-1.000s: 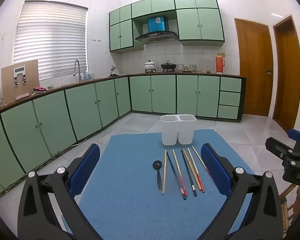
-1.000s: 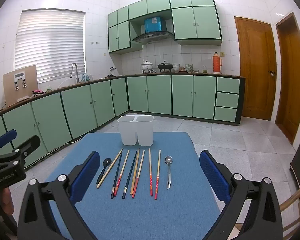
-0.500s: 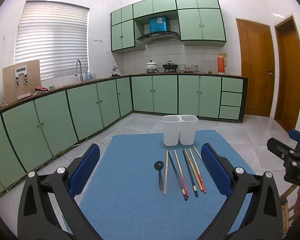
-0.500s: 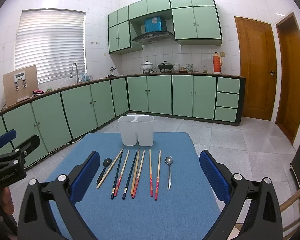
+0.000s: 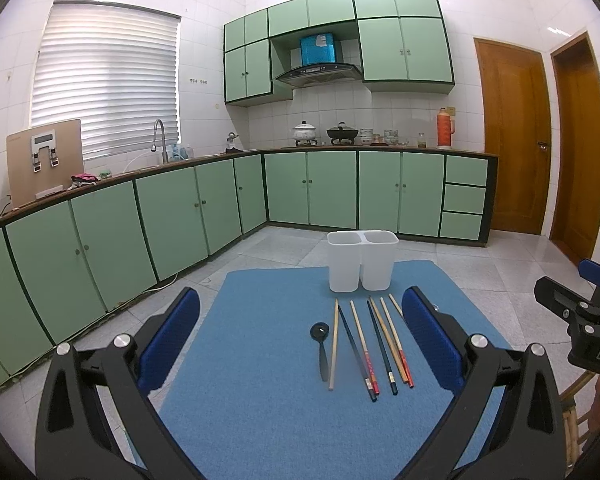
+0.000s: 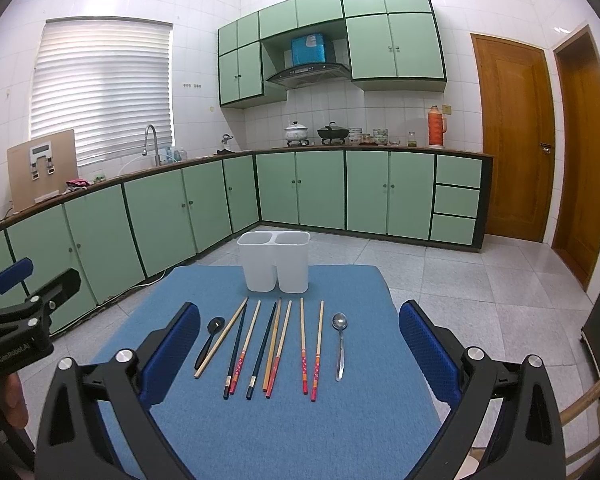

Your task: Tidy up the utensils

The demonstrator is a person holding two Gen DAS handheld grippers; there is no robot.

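While both claws, left gripper (image 5: 300,336) and right gripper (image 6: 300,336), gape wide, empty: chopsticks (image 6: 276,344) thin, stiff, slippery; pinch mid-shaft.

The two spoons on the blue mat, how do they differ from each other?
The black spoon is dark and matte; the metal spoon is shiny silver. The black spoon lies at the left end of the row, tilted, right beside a plain wooden chopstick; the metal spoon lies at the right end, nearly straight, apart from the chopsticks. Both lie flat on the blue mat with bowls toward the white holder, untouched.
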